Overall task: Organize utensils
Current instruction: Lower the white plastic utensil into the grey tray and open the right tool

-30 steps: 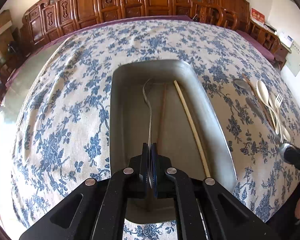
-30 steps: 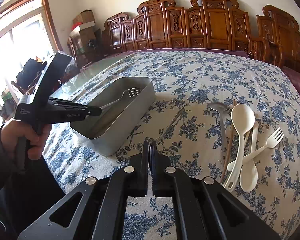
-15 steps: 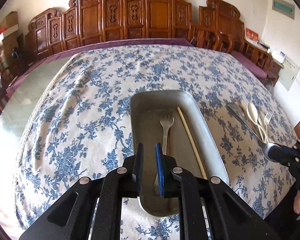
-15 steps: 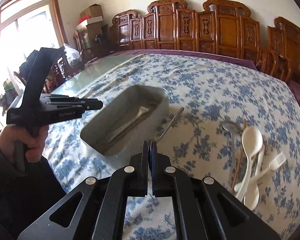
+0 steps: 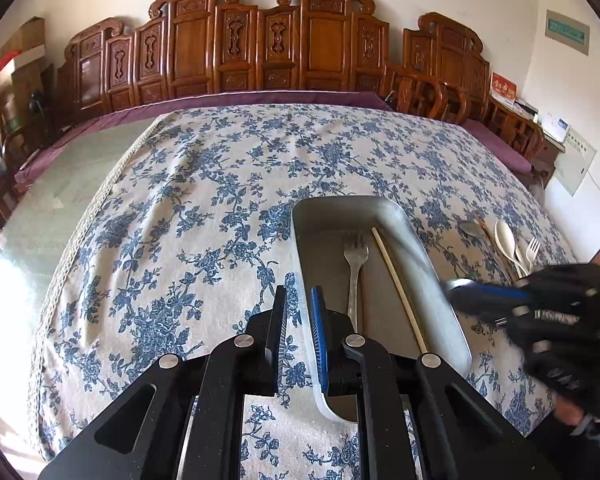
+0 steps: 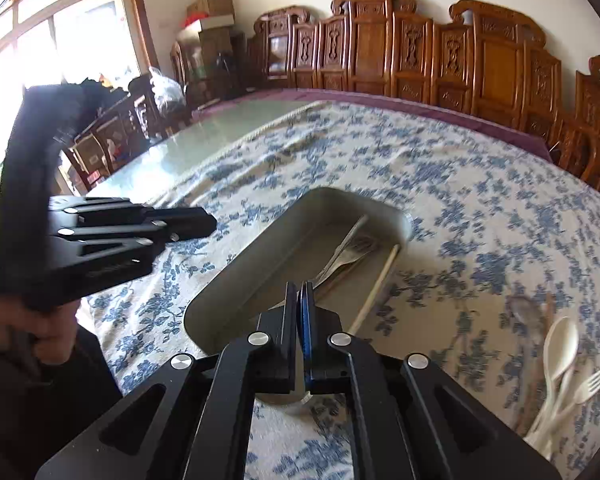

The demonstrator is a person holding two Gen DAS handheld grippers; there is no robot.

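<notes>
R gripper (image 6: pixel 300 292) is clamped tight on the metal spoon (image 5: pixel 458 283), looks like near its bowl end, right over the tray (image 5: pixel 320 216) rim, while L gripper (image 5: pixel 298 304) has its jaws a bit apart w/ nothing in em, and imo that spoon's stiff, light but slick, so pinching flat across the handle prob holds better.

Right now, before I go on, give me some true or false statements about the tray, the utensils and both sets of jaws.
1. A metal fork lies inside the tray. True.
2. The white spoons are in the tray. False: they lie on the tablecloth beside it.
3. The right gripper has its jaws shut on a metal spoon. True.
4. The left gripper grips the fork. False: its jaws stand slightly apart with nothing between them.
</notes>
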